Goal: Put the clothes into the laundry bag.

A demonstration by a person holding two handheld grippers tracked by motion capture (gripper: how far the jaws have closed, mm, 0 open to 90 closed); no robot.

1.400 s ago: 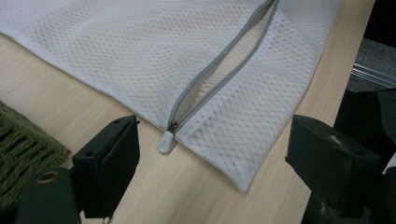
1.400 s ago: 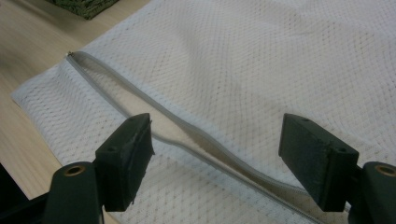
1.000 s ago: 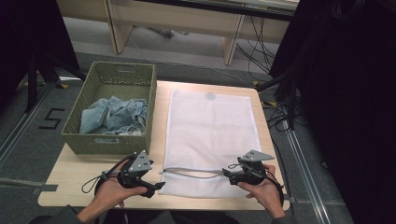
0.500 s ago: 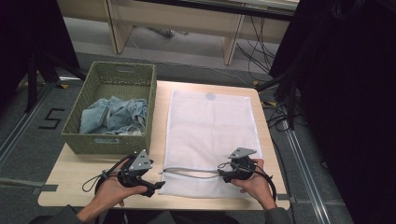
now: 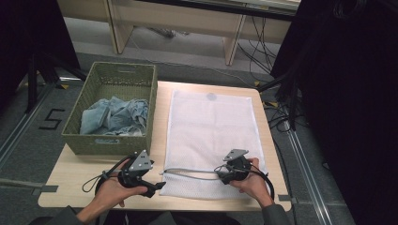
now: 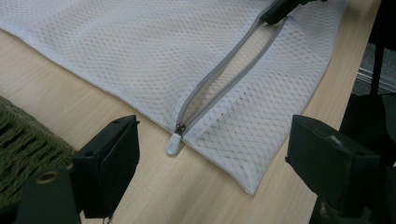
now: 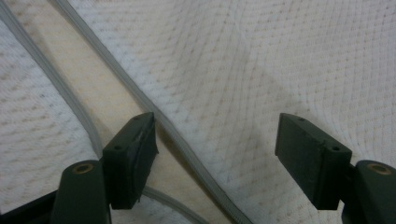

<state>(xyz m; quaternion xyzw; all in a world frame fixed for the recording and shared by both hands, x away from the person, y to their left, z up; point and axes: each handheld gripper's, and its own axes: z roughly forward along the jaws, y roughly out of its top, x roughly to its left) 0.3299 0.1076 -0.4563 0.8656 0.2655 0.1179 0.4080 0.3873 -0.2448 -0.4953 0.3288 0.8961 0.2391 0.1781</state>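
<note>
At six o'clock on the table (image 5: 70, 180), the mesh laundry bag (image 5: 211, 136) lies unzipped; right gripper (image 7: 215, 154), jaws apart and just closing, straddles its upper zipper tape (image 7: 154, 116), risking pinching both layers; left gripper (image 6: 210, 158) gapes empty

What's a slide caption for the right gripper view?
Right gripper, jaws wide, one inside the open zipper of the white mesh laundry bag.

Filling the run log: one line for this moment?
left gripper: open, beside zip pull | right gripper: jaws just closing a little, over zip edge | mesh bag: flat, unzipped
</note>
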